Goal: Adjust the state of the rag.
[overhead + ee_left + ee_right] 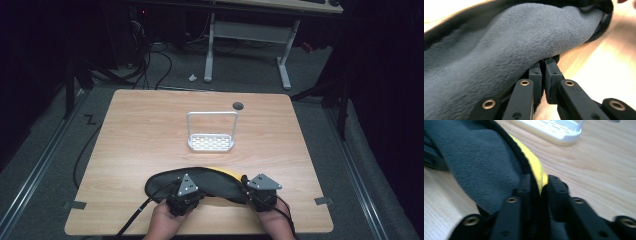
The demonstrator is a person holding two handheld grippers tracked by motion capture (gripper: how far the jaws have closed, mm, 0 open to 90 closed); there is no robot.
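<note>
A dark grey fleecy cloth [210, 182] with a black edge and a yellow underside lies folded near the table's front edge. My left gripper [186, 196] is shut on its near left part; in the left gripper view the jaws pinch the grey cloth [506, 47] at its edge, gripper [543, 65]. My right gripper [256, 194] is shut on the right end; in the right gripper view its jaws clamp the cloth [481, 165] where the yellow layer [534, 167] shows, gripper [539, 187].
A white rack [211, 132] with a perforated base and an upright wire frame stands at the table's middle, also the rack [554, 130] ahead of the right gripper. A dark round hole [238, 105] sits behind it. Wooden tabletop [140, 135] surrounds these.
</note>
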